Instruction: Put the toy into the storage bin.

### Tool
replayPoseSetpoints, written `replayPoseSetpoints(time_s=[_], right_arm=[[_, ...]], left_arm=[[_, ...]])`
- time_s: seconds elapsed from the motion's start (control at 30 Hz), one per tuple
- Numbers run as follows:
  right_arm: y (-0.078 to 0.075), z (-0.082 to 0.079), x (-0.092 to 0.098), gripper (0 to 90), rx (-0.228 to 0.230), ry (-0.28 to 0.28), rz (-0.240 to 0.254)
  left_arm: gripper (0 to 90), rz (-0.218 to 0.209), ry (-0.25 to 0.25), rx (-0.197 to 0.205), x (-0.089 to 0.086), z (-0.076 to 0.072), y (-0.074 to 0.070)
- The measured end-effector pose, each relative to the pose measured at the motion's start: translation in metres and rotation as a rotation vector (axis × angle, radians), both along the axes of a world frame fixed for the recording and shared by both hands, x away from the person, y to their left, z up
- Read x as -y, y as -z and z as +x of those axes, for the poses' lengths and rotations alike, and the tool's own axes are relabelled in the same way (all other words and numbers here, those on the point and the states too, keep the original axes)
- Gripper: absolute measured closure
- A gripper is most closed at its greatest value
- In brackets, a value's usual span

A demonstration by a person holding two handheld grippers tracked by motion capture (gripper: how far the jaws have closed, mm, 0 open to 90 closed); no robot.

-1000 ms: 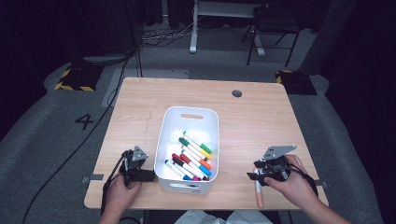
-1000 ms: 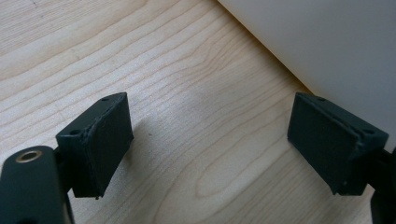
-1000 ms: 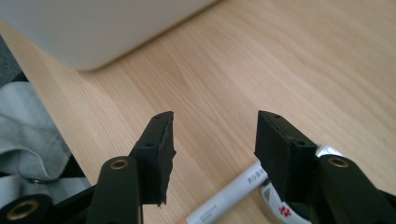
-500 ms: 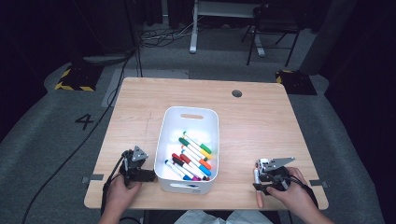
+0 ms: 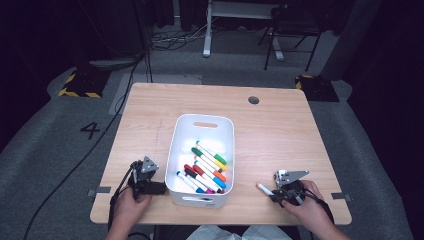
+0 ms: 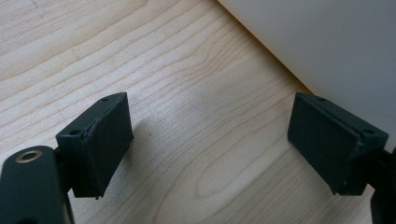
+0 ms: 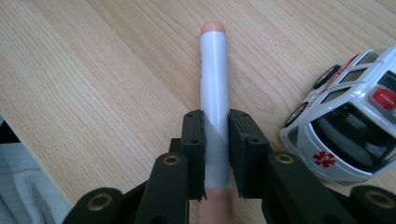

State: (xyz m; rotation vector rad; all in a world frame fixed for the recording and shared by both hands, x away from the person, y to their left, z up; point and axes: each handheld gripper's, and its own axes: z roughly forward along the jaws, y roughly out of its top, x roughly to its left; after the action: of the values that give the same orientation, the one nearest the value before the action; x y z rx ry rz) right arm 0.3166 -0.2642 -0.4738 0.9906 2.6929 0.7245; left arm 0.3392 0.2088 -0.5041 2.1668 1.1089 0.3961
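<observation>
One white plastic bin [image 5: 202, 130] stands near the middle of the wooden table [image 5: 280, 125], toward the person's edge. In its near half lie markers [image 5: 205, 167], roughly ten of them, side by side and slanted; the caps visible are green, yellow, red, orange, blue and pink, though the pile is too tight for an exact count.

One more marker [image 7: 214, 88], white-barrelled with a peach-coloured cap, lies outside the bin at the near right of the table. The right gripper [image 7: 216, 140] pinches it: both jaws press against the barrel from either side, with the capped end pointing away from the hand and resting low over the wood. In the high view this gripper [image 5: 286, 190] sits in the person's right hand [image 5: 307, 207], well apart from the bin.

One toy ambulance [image 7: 350, 126], white with a red cross and a red roof light, stands just beside the held marker.

The left gripper [image 6: 210, 140] rests on the table with its jaws spread wide, nothing between them, the bin's white wall [image 6: 327, 42] close by the far jaw.
</observation>
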Motion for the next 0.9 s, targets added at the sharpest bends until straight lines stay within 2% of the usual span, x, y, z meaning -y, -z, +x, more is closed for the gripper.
replayPoseSetpoints(time_s=[0.27, 0.4, 0.57, 0.63, 0.87, 0.9], right_arm=[[-0.004, 0.002, 0.0, 76.7, -0.023, -0.006, 0.037], [-0.011, 0.002, -0.002, 76.7, -0.013, -0.021, 0.05], [-0.022, 0.006, -0.006, 76.7, -0.002, -0.041, 0.075], [-0.031, 0.007, -0.008, 76.7, -0.008, -0.037, 0.108], [-0.05, 0.01, -0.009, 76.7, 0.017, -0.061, 0.12], [-0.054, 0.01, -0.01, 76.7, 0.018, -0.061, 0.133]], left_arm=[[14.3, 0.001, -0.001, 0.0, 0.0, 0.0, 0.0], [14.3, 0.004, -0.007, 0.006, 0.0, 0.0, 0.0], [14.3, 0.002, -0.017, 0.01, 0.0, -0.002, 0.0], [14.3, -0.002, -0.016, 0.011, 0.0, -0.002, 0.0], [14.3, -0.001, -0.019, 0.003, 0.0, -0.003, 0.0], [14.3, 0.0, -0.015, 0.006, 0.0, -0.003, 0.0]])
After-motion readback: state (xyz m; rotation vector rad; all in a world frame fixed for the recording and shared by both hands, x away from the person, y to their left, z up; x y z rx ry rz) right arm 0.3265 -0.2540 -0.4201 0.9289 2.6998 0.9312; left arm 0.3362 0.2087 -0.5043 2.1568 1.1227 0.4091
